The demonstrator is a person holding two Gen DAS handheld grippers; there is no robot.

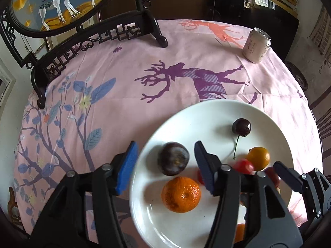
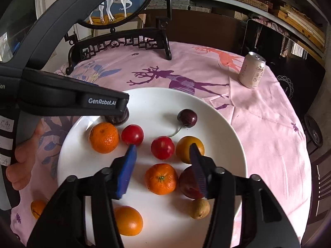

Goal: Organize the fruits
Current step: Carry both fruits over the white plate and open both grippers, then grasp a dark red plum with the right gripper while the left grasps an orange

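A white plate [image 1: 206, 111] [image 2: 227, 124] on the pink tablecloth holds several fruits. My left gripper [image 1: 165, 165] is open over the plate's left side. A dark plum [image 1: 173, 158] lies between its blue pads, untouched, with a mandarin [image 1: 181, 194] just in front. My right gripper [image 2: 162, 170] is open too, straddling another mandarin [image 2: 161, 178] without pressing it. A red fruit [image 2: 162, 147], a yellow-orange fruit [image 2: 186, 146] and a dark red plum [image 2: 187, 184] lie around its fingers. A stemmed cherry [image 1: 241, 127] [image 2: 187, 117] sits farther back.
A pale drink can [image 1: 257, 45] [image 2: 252, 70] stands at the far right of the round table. A deer picture on a black carved stand [image 1: 99, 39] [image 2: 122, 41] occupies the far left. One orange fruit [image 2: 37, 208] lies on the cloth beside the plate, near a hand [image 2: 22, 161].
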